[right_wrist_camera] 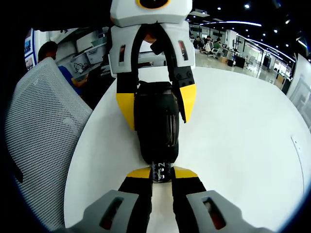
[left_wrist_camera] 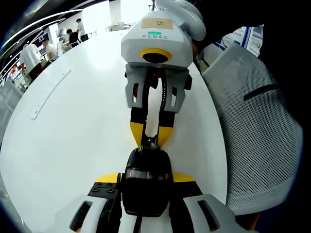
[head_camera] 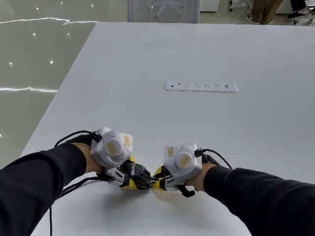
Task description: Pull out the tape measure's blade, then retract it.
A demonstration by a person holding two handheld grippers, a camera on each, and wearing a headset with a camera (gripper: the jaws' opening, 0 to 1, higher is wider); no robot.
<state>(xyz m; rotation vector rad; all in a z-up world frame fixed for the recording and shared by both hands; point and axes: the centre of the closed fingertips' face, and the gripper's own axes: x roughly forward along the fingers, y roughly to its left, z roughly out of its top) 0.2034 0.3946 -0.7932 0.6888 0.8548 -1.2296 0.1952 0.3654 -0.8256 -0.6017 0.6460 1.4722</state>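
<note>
We have the tape measure (head_camera: 138, 174) low over the near edge of the white table (head_camera: 197, 54), between the two tools. The left gripper (left_wrist_camera: 146, 178) is closed across the flat sides of the black case. The right gripper (right_wrist_camera: 163, 174) has its jaws nearly shut, pinching the blade (right_wrist_camera: 162, 170) at its tip, where a short printed stub shows just outside the case mouth.

We judge the case to be rigid, compact and fairly dense, so a firm squeeze on its broad sides suits it. The blade is likely thin, springy steel that is slick on its faces and pulled back by a spring. We should keep hold at the end hook, draw it in line with the mouth to avoid kinking it, and feed it back slowly.
</note>
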